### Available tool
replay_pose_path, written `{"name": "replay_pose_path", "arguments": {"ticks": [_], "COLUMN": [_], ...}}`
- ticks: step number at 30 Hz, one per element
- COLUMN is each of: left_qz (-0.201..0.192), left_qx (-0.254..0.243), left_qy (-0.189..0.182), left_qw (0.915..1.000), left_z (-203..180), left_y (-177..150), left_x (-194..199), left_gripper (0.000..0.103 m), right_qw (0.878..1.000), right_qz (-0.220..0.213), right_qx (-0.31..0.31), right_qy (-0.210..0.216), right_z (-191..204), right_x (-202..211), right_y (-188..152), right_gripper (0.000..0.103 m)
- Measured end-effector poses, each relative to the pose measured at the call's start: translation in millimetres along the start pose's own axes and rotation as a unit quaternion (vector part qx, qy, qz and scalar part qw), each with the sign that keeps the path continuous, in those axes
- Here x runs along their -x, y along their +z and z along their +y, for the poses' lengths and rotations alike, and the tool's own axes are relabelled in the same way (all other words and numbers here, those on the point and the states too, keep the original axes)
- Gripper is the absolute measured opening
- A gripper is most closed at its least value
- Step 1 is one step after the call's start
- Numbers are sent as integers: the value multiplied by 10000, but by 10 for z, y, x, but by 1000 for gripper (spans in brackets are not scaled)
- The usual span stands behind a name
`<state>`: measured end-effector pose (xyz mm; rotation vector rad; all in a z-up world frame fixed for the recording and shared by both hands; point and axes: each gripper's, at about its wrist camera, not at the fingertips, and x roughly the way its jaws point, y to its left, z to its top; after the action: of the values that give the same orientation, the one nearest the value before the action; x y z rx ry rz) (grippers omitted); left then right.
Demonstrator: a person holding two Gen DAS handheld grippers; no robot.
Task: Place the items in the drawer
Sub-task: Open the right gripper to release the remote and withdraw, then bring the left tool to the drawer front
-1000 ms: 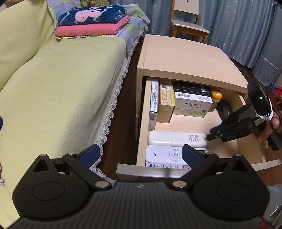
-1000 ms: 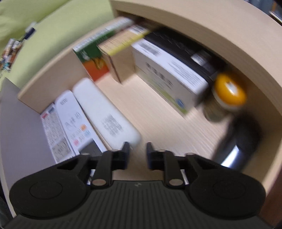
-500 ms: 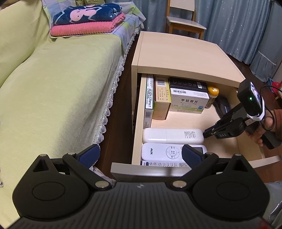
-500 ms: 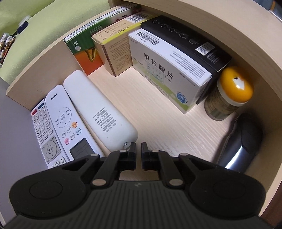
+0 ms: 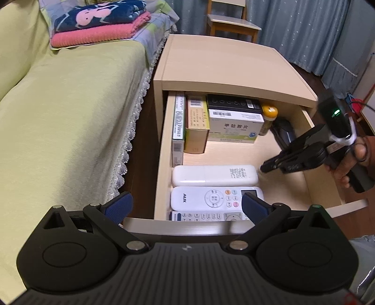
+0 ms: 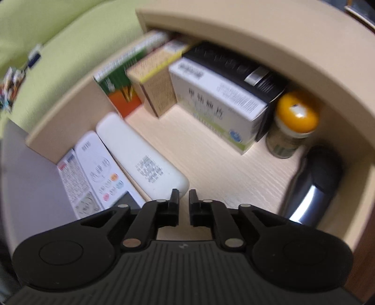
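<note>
A bedroom corner here: a bed under a pale green cover (image 5: 70, 112) on one side, folded blankets (image 5: 98, 23) at its head, blue curtains (image 5: 304, 30) and a wooden chair (image 5: 232, 21) at the back. Between them stands a light wood nightstand (image 5: 225, 65), bare on top, with its drawer (image 5: 164, 150) pulled well out.

Inside the drawer, a row of boxes stands along the back: a thin green-edged box (image 5: 178, 126), a tan box (image 5: 196, 124), a white medicine box (image 5: 234, 126) with a black box (image 5: 234, 103) behind it. Beside those sits a small bottle with a yellow cap (image 6: 295, 117), and a dark rounded gadget (image 6: 314, 185) lies against the far side wall. Toward the front, three white remotes (image 5: 214, 176) lie side by side, the first one turned face down.

The right tool (image 6: 183, 199) hangs over the bare drawer floor just off the end of that face-down remote, its jaws drawn almost together with only a thin gap and nothing between them. A hand (image 5: 354, 159) grips its handle at the drawer's edge.

The left tool (image 5: 185, 206) hovers over the drawer front, jaws spread wide and empty.
</note>
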<state>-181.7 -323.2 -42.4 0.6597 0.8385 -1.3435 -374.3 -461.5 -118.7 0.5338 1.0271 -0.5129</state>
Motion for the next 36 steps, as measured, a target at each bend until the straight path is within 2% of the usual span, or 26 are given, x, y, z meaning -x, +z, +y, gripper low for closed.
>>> {"name": "replay_pose_path", "arguments": {"ticks": [4, 6, 9, 16, 27, 31, 36], "left_qz": [31, 37, 51, -5, -187, -302, -239], "left_qx": [-43, -84, -144, -294, -561, -728, -758], "left_qy": [-77, -79, -77, -59, 50, 147, 302], "left_qw": [10000, 9999, 9999, 9995, 9982, 9968, 9964], "left_z": [-63, -99, -160, -300, -479, -493, -412], "left_y": [13, 26, 46, 77, -8, -71, -163], "left_x": [-21, -27, -38, 18, 197, 274, 289], "left_gripper": [100, 100, 100, 100, 100, 100, 100], "right_qw": [9982, 9957, 9911, 9843, 9797, 9752, 9642], "right_qz": [-507, -758, -1048, -1354, -1644, -1876, -2330], "right_qx": [-312, -523, -809, -1130, -1151, -1177, -1257], "right_qy": [38, 82, 135, 80, -13, -46, -143], "right_z": [-18, -3, 8, 47, 171, 221, 255], "right_x": [395, 565, 795, 1153, 1433, 1580, 1706], "right_y": [-51, -66, -158, -427, -704, -864, -1152], "right_gripper": [12, 18, 21, 23, 27, 29, 32]}}
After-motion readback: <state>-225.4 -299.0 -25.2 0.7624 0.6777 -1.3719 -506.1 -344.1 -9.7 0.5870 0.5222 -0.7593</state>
